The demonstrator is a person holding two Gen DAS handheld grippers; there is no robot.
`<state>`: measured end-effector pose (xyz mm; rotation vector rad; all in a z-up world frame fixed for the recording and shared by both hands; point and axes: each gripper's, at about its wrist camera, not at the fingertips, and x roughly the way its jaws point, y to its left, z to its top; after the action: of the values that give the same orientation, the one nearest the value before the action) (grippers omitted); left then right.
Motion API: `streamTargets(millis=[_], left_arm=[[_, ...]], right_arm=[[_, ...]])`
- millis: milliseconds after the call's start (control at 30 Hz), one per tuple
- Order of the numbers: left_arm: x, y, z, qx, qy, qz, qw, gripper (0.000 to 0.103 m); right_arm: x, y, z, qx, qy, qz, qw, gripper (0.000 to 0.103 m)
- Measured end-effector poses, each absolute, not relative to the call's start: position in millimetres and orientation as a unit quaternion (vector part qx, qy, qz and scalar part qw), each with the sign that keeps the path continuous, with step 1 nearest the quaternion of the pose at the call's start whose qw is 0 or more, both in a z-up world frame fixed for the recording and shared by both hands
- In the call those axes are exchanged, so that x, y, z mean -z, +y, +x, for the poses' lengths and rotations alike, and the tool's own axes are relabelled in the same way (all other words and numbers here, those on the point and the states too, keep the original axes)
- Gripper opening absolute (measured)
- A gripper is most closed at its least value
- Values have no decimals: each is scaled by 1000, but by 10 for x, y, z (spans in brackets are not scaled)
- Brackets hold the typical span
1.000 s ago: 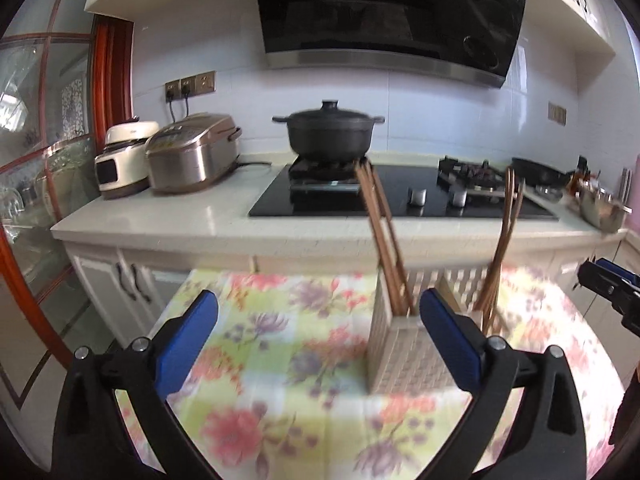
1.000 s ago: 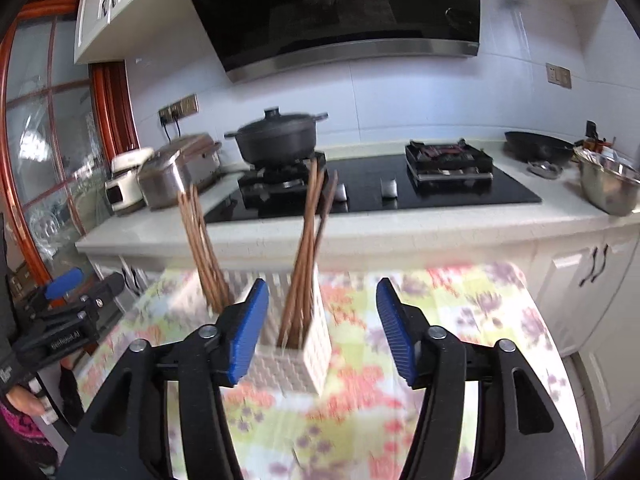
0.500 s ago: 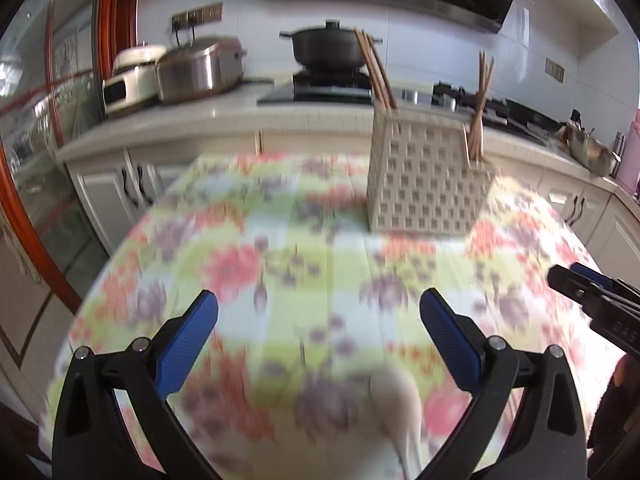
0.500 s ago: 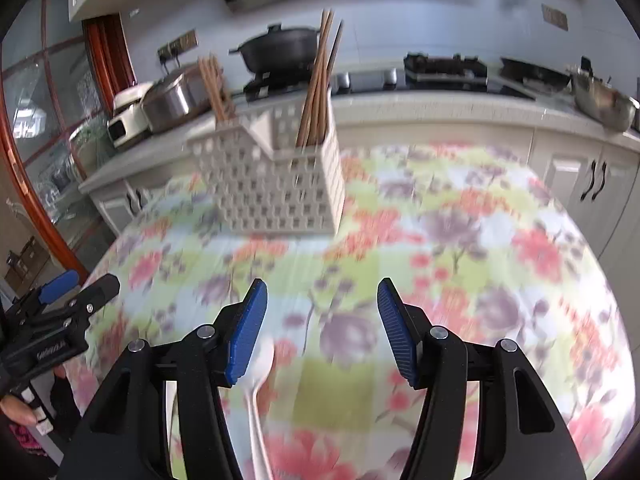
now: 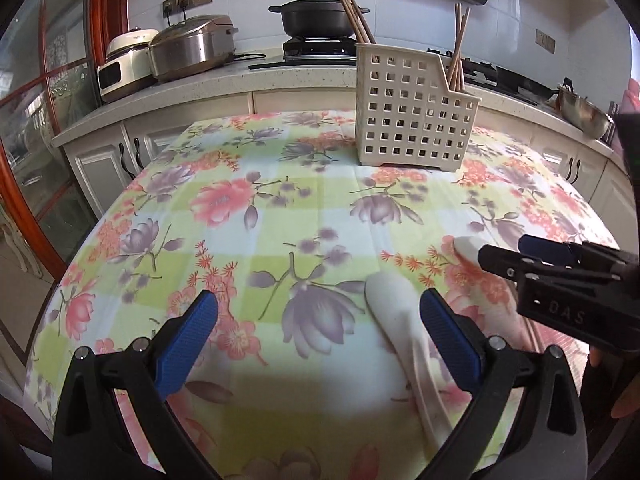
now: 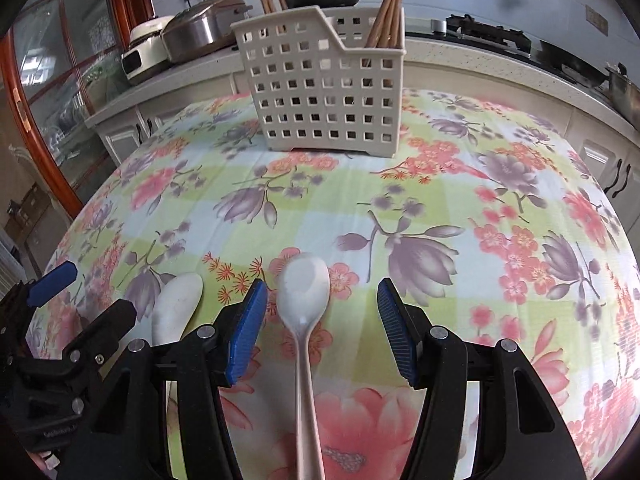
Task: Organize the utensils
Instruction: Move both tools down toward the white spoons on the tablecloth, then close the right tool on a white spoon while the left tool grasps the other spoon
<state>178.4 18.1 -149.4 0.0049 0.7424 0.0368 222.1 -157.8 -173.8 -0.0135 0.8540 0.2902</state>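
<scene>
We are now lowering both spread-wide grippers, left gripper (image 5: 318,320) and right gripper (image 6: 322,320), away from the cream perforated plastic utensil basket (image 6: 324,88), each over a white ceramic spoon (image 6: 304,292).

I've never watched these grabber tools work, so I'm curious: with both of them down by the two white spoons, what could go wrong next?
1. The two spoons lie side by side, so the left gripper and right gripper may bump each other.
2. The left spoon sits beside one finger, not centred, and could get pushed away.
3. The right spoon looks smooth and might slip when lifted toward the basket.
</scene>
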Motion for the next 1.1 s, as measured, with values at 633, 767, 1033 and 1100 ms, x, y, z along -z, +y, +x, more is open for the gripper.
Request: streamTargets(millis=[633, 767, 1033, 1100], left_arm=[[1623, 53, 1908, 18, 416, -8, 909, 82], [1651, -64, 1987, 30, 429, 0, 903, 73], [1705, -189, 2176, 33, 451, 8, 892, 56], [1704, -211, 2184, 31, 451, 13, 892, 51]], right_arm=[[1832, -1561, 2277, -114, 416, -18, 902, 30], [1814, -1713, 2242, -110, 413, 10, 904, 30], [1797, -1886, 2204, -110, 409, 36, 905, 30], [1796, -1900, 2200, -113, 408, 40, 905, 30]])
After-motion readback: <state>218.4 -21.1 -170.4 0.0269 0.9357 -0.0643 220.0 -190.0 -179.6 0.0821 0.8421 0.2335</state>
